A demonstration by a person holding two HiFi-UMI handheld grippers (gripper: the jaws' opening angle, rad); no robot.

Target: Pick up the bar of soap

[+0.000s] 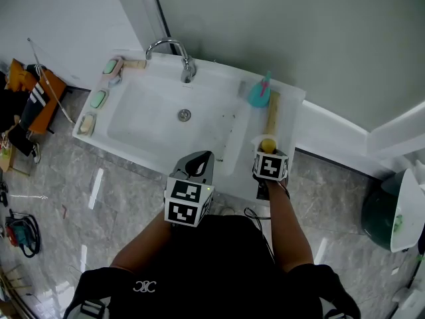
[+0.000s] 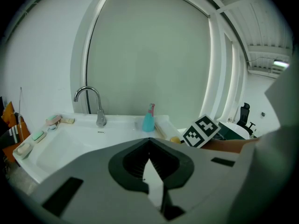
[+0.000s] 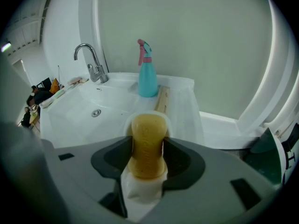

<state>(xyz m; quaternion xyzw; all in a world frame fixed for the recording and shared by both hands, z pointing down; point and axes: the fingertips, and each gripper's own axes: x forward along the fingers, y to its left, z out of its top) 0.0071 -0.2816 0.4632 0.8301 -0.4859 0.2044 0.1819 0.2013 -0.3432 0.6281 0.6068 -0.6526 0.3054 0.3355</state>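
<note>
Closest to me, the person's dark shirt (image 1: pixel 219 264) fills the bottom of the head view, and both grippers reach over the near edge of the white sink (image 1: pixel 143 121). I see the right gripper (image 1: pixel 267 155) with its fingers clamped on the yellow bar of soap (image 1: pixel 267 144). The soap stands on end over a white dish (image 3: pixel 126 121) on the sink's right ledge, and I can't tell whether the two touch. The left gripper (image 1: pixel 199 161) has its fingers together, holding nothing. Beyond the soap on that ledge, a wooden stick (image 1: pixel 272 108) lies flat and a teal spray bottle (image 1: pixel 257 95) stands upright. The tap (image 1: pixel 179 52) rises at the back. Grey marbled floor (image 1: pixel 99 198) surrounds the sink, with a pale wall (image 1: pixel 299 32) behind.
</note>
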